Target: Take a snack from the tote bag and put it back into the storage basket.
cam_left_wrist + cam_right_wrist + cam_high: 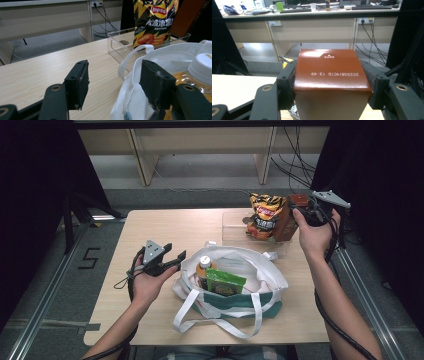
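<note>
Right gripper point(329, 85) fingers point(287, 82) clamp a brown carton point(329, 72) from both sides, pads pressed on its upper walls, carton upright at the table's 1 o'clock corner, its lower end in the clear plastic bin point(235, 227), touching the chip bag point(264, 215) that stands at its 9 o'clock side; high view shows the right gripper point(312, 210) on the carton point(287, 220) top, hand wrapped behind it. Left gripper point(115, 85) jaws spread, nothing between them, one finger point(155, 85) touching or just over the rim of the white tote bag point(155, 57), the other over bare table point(37, 72); in high view the left gripper point(172, 260) sits at the tote's point(260, 280) 9 o'clock edge, looks like it's ready to steady the opening. Tote lies mid-table toward 6 o'clock, already holding an orange drink bottle point(204, 267) with white cap and a green packet point(225, 282). Judging by this, packing is roughly half done: two items in, carton gripped but not yet clear of the bin, chip bag untouched. Left to do: carry carton over toward 7 o'clock into the tote, then the chips
</note>
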Motion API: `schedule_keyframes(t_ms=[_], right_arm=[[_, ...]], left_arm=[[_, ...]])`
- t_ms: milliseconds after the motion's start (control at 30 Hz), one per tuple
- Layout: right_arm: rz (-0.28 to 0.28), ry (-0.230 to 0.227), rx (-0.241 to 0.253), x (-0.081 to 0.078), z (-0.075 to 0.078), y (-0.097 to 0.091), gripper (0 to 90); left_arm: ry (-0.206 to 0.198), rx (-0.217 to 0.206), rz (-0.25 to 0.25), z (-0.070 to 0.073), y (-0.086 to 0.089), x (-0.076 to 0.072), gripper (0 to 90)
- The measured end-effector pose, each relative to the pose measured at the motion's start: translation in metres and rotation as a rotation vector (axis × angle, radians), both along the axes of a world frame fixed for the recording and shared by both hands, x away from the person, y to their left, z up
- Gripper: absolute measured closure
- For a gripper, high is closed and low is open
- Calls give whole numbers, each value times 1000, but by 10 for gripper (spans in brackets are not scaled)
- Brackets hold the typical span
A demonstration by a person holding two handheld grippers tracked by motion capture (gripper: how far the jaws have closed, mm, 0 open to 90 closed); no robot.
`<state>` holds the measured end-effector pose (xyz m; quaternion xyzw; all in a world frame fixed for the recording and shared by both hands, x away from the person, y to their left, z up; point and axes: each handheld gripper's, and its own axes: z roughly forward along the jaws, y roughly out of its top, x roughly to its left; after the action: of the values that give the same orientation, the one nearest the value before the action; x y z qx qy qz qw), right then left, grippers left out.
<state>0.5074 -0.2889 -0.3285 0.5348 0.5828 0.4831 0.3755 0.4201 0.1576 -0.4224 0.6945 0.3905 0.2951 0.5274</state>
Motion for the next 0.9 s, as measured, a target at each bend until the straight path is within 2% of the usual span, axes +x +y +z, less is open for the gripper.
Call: schedule_keyframes(t_ms=[167, 200, 333, 367, 467, 500, 533, 767, 833, 900], right_arm=[[-1, 6, -1, 2, 1, 1, 393], [4, -3, -17, 3, 1, 0, 393], [-9, -2, -4, 4, 1, 2, 393], [2, -6, -20, 5, 1, 1, 393], [-11, -4, -6, 6, 0, 3, 393], [-5, -8, -18, 7, 0, 2, 393], [-12, 0, -6, 7, 0, 3, 393], [-23, 5, -17, 10, -3, 3, 392], [-23, 20, -17, 11, -4, 3, 392], [-22, 10, -40, 13, -7, 2, 392]], left_arm=[[0, -3, 1, 0, 0, 0, 395], [0, -4, 0, 0, 0, 0, 395], [0, -4, 0, 0, 0, 0, 395], [1, -3, 1, 0, 0, 0, 395], [1, -2, -1, 0, 0, 0, 395], [1, -3, -1, 0, 0, 0, 395], [1, -4, 0, 0, 0, 0, 395], [0, -1, -1, 0, 0, 0, 395], [0, -1, -2, 0, 0, 0, 395], [1, -3, 0, 0, 0, 0, 395]])
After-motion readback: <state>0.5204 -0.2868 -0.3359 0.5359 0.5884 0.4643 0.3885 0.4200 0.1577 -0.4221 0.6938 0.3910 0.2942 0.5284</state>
